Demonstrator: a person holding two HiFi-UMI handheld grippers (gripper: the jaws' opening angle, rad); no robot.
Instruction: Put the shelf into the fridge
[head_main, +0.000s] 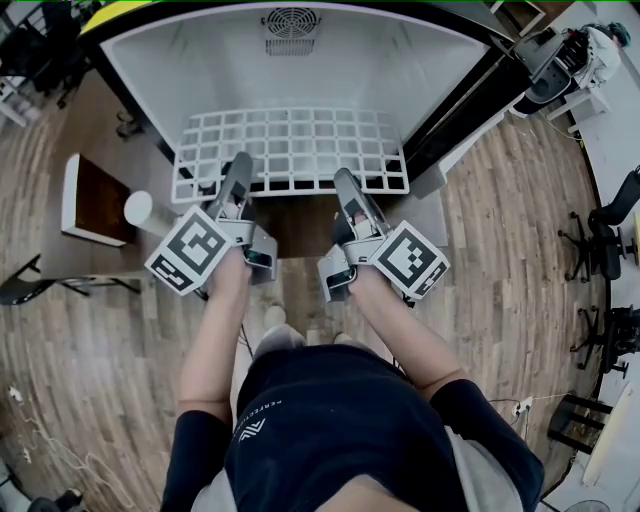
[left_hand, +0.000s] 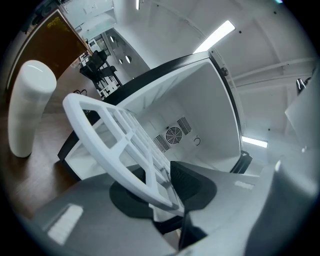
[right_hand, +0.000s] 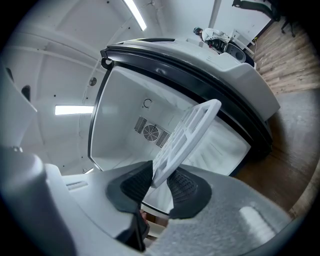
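A white grid shelf (head_main: 290, 150) lies flat across the mouth of the open white fridge (head_main: 200, 60), its far part inside the cavity. My left gripper (head_main: 238, 165) holds the shelf's near edge left of centre, and my right gripper (head_main: 345, 180) holds it right of centre. In the left gripper view the shelf's rim (left_hand: 115, 130) runs between the dark pads of the left gripper (left_hand: 160, 182), which press on it. In the right gripper view the shelf (right_hand: 187, 132) is seen edge-on, pinched between the pads of the right gripper (right_hand: 159, 182). A round fan vent (head_main: 290, 25) marks the fridge's back wall.
A brown side table (head_main: 95, 200) with a white cylinder (head_main: 138, 208) stands left of the fridge; the cylinder (left_hand: 27, 107) also shows in the left gripper view. The fridge's dark-edged door (head_main: 450, 110) stands open at the right. Office chairs (head_main: 600, 230) sit far right on the wood floor.
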